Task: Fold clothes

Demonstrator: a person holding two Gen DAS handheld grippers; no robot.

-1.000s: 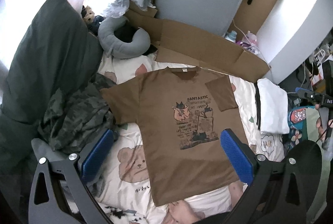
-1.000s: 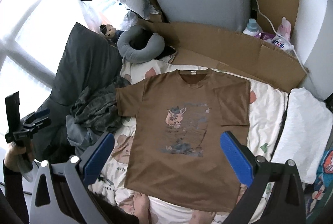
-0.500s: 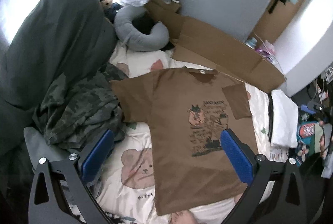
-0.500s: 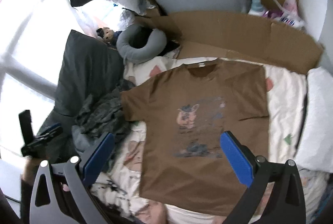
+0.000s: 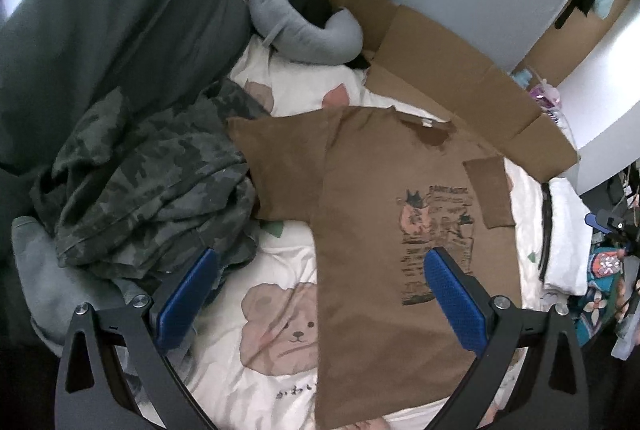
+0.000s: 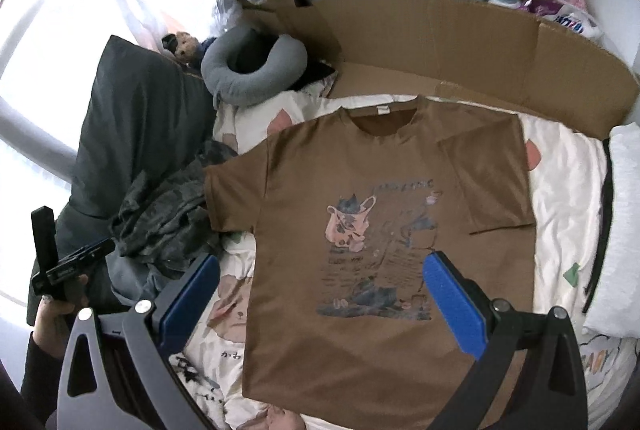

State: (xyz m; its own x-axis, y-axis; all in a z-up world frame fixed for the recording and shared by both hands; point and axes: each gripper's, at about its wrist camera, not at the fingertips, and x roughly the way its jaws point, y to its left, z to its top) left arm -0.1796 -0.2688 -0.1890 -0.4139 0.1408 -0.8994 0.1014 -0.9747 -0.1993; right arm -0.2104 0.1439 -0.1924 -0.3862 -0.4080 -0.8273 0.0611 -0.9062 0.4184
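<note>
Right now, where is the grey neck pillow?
In both views the neck pillow lies at the bed's far left, between the dark cushion and the cardboard.

From my left wrist camera I look steeply down at the bed (image 5: 280, 314) from above its left side, past the left claw (image 5: 320, 302). My right wrist camera looks down from above the foot, past the right claw (image 6: 320, 302). Both views share the brown T-shirt (image 5: 372, 270) (image 6: 360, 222), grey neck pillow (image 5: 304, 34) (image 6: 252, 70) and cardboard (image 5: 448, 70) (image 6: 440, 42).
</note>
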